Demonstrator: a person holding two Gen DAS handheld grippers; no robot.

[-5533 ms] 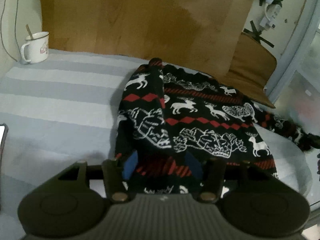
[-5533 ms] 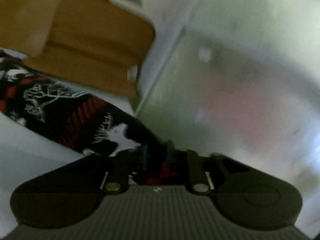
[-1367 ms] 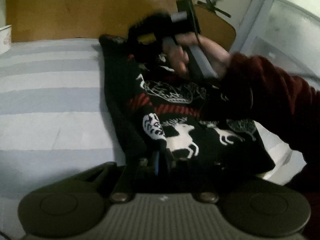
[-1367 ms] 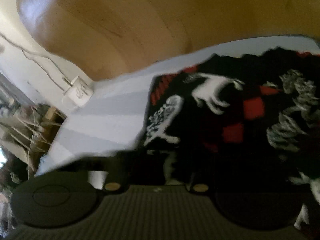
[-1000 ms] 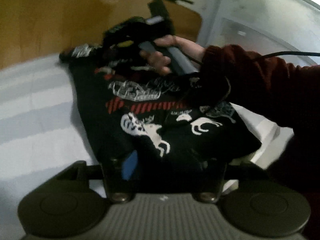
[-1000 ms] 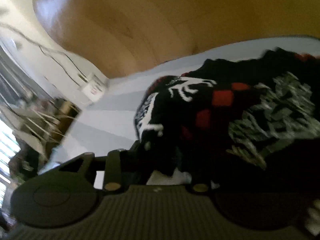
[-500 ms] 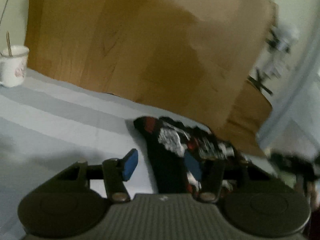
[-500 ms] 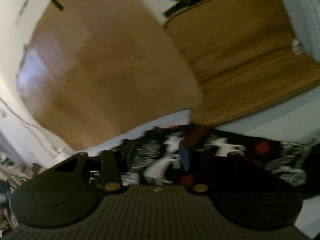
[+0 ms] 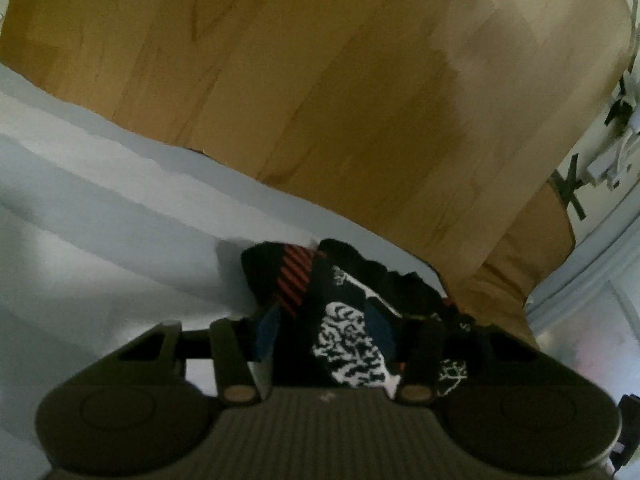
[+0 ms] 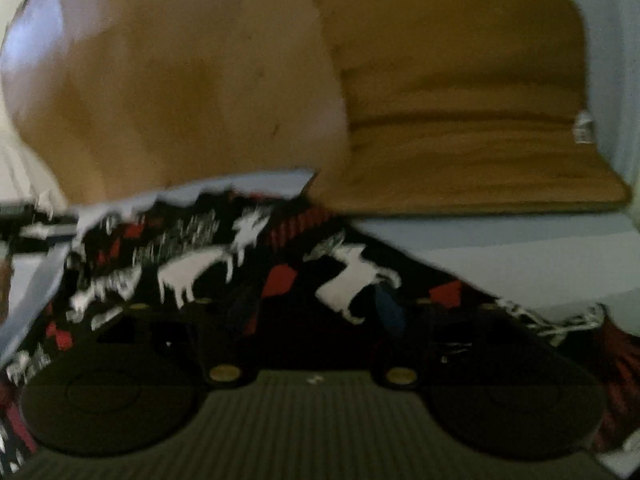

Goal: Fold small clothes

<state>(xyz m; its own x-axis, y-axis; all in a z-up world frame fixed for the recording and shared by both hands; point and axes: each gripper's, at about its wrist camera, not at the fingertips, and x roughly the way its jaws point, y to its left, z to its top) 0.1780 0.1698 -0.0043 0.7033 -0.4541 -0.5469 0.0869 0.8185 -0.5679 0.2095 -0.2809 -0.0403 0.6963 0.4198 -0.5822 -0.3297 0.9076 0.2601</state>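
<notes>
Both grippers' jaws have just been closing. Left gripper [image 9: 324,330] brackets a sweater [image 9: 348,320] fold lying on the striped sheet [image 9: 80,208]; right gripper [image 10: 316,312] is blurred, grip unclear. Pinch both layers squarely, then lift evenly.

Wooden headboard [image 9: 320,92], honey-toned, fills the back. Below it, pale grey-blue striped bedsheet [image 9: 80,240]. Right of the headboard: tan cushion [image 10: 460,120] propped upright, white wall [image 9: 616,128] with black tape crosses, then a pale frame. Light dim.
</notes>
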